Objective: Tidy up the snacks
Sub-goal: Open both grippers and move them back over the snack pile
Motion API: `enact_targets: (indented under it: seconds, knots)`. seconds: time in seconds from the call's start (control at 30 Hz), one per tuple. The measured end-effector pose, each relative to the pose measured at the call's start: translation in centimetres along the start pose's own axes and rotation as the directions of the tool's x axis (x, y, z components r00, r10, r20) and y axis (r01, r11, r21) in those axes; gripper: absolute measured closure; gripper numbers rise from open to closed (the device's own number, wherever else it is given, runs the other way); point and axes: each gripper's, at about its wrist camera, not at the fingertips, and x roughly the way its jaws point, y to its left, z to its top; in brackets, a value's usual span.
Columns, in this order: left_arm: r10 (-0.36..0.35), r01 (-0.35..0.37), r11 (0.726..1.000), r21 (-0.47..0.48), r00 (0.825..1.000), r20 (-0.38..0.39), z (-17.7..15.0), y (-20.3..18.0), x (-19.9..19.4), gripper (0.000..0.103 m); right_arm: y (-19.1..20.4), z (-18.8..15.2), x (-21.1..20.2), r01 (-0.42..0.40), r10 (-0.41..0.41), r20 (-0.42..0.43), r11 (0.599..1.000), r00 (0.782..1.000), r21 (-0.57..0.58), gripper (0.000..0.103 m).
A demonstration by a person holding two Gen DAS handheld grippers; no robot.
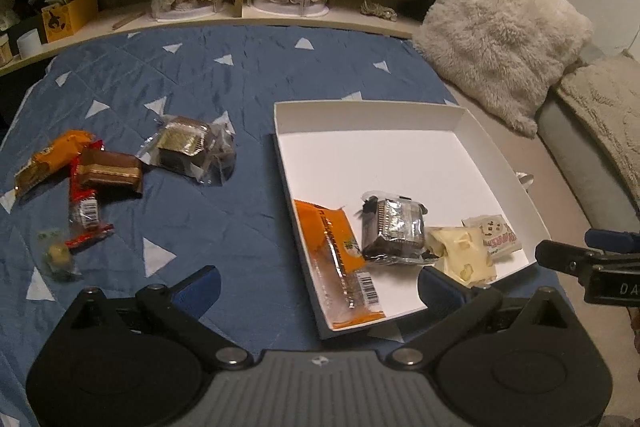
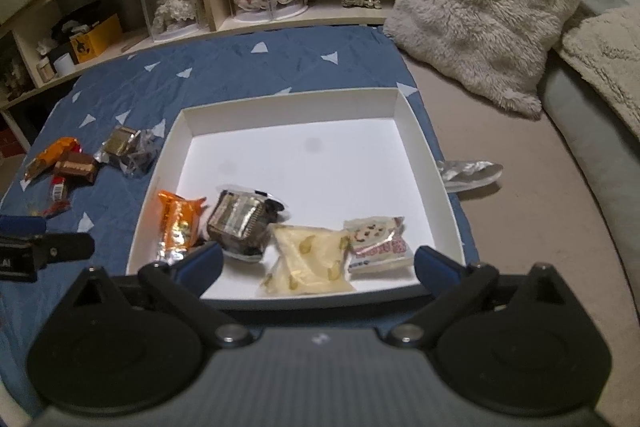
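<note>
Four snacks already lie in the white box (image 2: pixel 416 143), lined along its near wall: an orange packet (image 2: pixel 176 223), a dark wrapped cake (image 2: pixel 240 223), a pale yellow pouch (image 2: pixel 308 259) and a small pink-printed packet (image 2: pixel 378 243). Five or so more wait loose on the blue quilt (image 1: pixel 240 67) of the bed, all to the left of the box: a clear-wrapped dark cake (image 1: pixel 188 147) nearest the box wall, then a brown bar (image 1: pixel 110 173), an orange wrapper (image 1: pixel 52 159), a red stick (image 1: pixel 84 211) and a small greenish sweet (image 1: pixel 58 255).

The relation that matters is side. Those loose pieces lie forward and left of the left tongs (image 1: pixel 318 287), well apart from them, while the right tongs (image 2: pixel 318 263) hang over the box's near edge with the box between them and the pile. My judgement is that the left one is nearer and better placed for the next pick. The brown bar's long axis runs roughly left to right across the left view, so spanning its short side would need little or no twist.

Both tongs are spread wide and hold nothing.
</note>
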Motion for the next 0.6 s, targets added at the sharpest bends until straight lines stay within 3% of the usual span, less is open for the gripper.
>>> enact_targets:
  seconds: [0.2, 0.6]
  knots:
    - [0.015, -0.015, 1.000, 0.003, 0.999, 0.031, -0.2, 2.6, -1.2, 0.000, 2.1, 0.1, 0.6, 0.005, -0.005, 0.022, 1.000, 1.000, 0.016, 0.001]
    - [0.101, -0.096, 0.992, -0.080, 0.993, 0.058, -0.8, 11.4, -2.9, 0.000, 8.6, 1.2, 2.9, -0.133, 0.133, 0.061, 0.991, 0.989, -0.002, 0.000]
